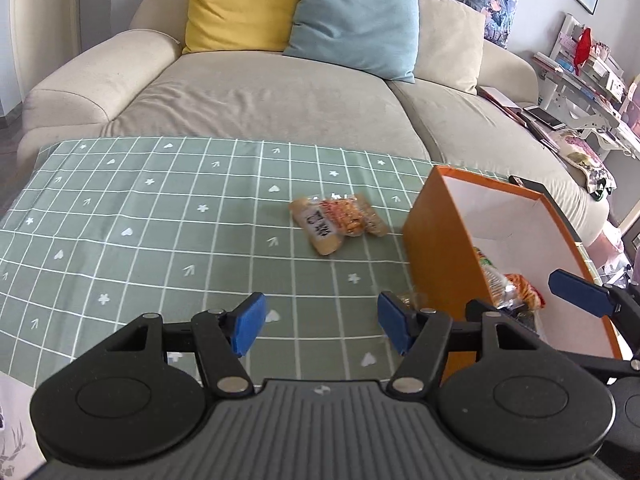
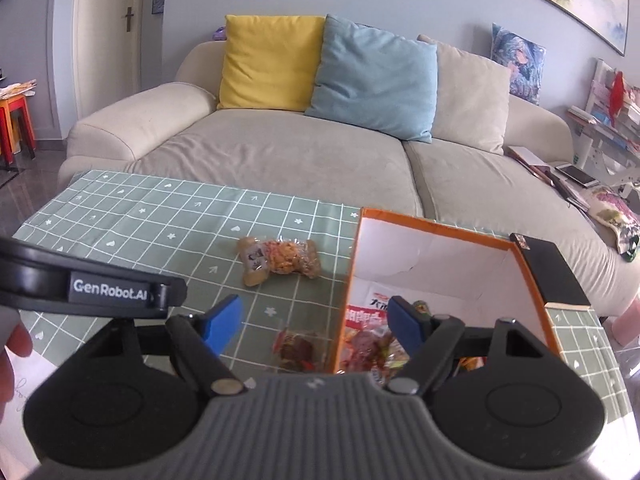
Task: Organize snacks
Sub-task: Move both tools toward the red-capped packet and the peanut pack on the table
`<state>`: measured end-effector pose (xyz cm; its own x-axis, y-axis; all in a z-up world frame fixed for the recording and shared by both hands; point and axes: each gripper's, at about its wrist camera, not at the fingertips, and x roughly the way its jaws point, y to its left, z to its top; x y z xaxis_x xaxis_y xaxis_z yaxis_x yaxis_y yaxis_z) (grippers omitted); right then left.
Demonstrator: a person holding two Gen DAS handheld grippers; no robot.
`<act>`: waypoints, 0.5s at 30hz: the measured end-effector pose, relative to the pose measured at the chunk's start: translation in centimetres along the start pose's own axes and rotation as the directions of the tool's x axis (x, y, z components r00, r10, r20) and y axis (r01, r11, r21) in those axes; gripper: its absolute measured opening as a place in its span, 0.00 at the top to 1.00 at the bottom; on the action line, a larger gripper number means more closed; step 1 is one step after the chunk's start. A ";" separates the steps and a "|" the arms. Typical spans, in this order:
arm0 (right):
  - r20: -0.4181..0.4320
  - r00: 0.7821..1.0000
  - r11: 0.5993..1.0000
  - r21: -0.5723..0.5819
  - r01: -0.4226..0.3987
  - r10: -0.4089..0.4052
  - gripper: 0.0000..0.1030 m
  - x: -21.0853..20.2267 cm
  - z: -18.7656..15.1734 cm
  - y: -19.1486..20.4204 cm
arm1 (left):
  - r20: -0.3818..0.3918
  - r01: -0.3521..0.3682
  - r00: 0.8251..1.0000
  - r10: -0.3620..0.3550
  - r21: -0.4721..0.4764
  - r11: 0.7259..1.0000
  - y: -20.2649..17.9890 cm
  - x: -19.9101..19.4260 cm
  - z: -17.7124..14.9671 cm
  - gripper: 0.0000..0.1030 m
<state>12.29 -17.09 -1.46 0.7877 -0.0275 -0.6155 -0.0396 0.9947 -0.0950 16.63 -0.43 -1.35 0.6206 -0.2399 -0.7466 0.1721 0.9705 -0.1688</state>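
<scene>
Left tongs [image 1: 320,326] spread apart, empty, low over tabletop [image 1: 120,240]. Right tongs [image 2: 316,322] also apart, empty, straddling orange box [image 2: 344,300] wall, likely after drop. Three loose packets [image 1: 338,222] ahead, beside box, well apart from tongs. Red packet [image 2: 294,350] just below right tongs, outside box.

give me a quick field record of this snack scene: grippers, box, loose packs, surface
left gripper: open, empty
right gripper: open, empty, at the box's near left wall
box: orange, open top, snack packs inside
loose cluster: clear-wrapped snacks on the cloth, left of the box
dark red pack: on the cloth beside the box's near left corner
surface: green grid tablecloth, sofa behind
</scene>
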 end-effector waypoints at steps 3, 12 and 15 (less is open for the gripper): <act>0.011 1.000 1.000 -0.003 0.010 -0.010 0.35 0.2 -1.2 1.5 | 0.012 0.004 1.000 -0.004 0.012 1.000 1.8 -0.1 -1.1 0.28; -0.019 1.000 1.000 0.008 -0.001 0.001 0.46 2.1 -4.2 4.3 | 0.007 0.009 1.000 -0.009 -0.004 1.000 5.8 1.1 -4.1 0.28; -0.020 1.000 1.000 -0.012 -0.010 0.009 0.46 2.9 -4.6 5.3 | -0.001 0.024 1.000 -0.024 0.005 1.000 6.0 1.7 -4.2 0.30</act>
<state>11.60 -12.36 -7.34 0.7748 -0.0203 -0.6319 -0.0545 0.9936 -0.0986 15.49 5.04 -6.33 0.6155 -0.2632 -0.7429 0.1911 0.9643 -0.1833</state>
